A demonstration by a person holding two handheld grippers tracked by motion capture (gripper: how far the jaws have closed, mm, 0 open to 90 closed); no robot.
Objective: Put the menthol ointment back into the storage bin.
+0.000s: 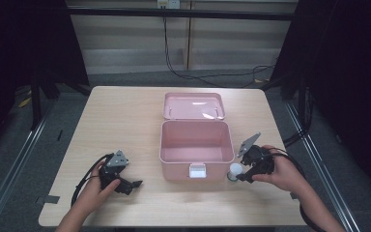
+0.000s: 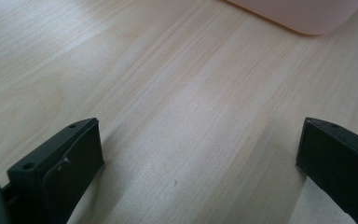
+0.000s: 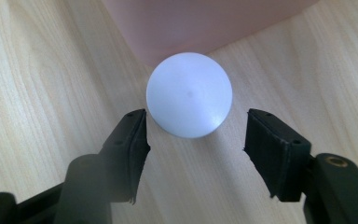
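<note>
— Where's the ball?

— The white ball sits on the bench, touching the front corner of the open pink box. My right gripper has its jaws parted just before it, gripping nothing.

— And your left?

— My left gripper is spread wide over bare wood, empty.

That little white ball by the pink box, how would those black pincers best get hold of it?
Judging from the pictures, grip the white ball across its widest middle, one jaw each side. It is round, so off-centre pads would probably squeeze it out. Come from the side away from the pink box, whose front corner sits close behind it. The right gripper is already open there, facing it.
</note>
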